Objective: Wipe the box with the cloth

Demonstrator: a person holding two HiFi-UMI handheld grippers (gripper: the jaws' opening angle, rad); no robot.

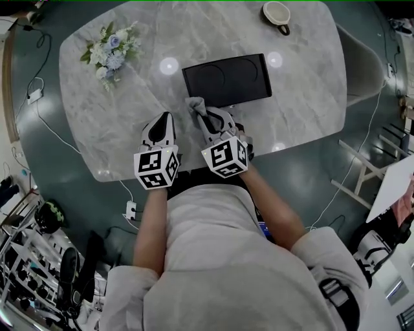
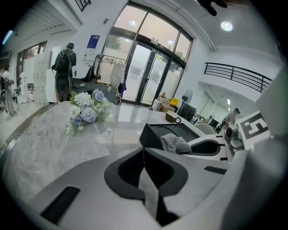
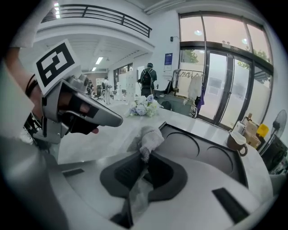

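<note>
A flat black box [image 1: 226, 79] with two round hollows lies on the marble table [image 1: 116, 129]; it also shows in the right gripper view [image 3: 202, 152] and the left gripper view [image 2: 155, 134]. My right gripper [image 1: 202, 114] is shut on a grey cloth [image 1: 196, 105], bunched at the box's near left corner. The cloth [image 3: 150, 138] sticks out past the closed jaws. To its left, my left gripper [image 1: 163, 121] hovers over bare table, shut with nothing in it [image 2: 143, 155]. From the left gripper view the cloth [image 2: 175, 143] rests against the box's edge.
A bunch of pale flowers [image 1: 110, 50] lies at the table's far left. A cup [image 1: 277, 14] stands at the far right edge. A chair [image 1: 362, 64] is beside the table on the right. Cables run over the floor to the left.
</note>
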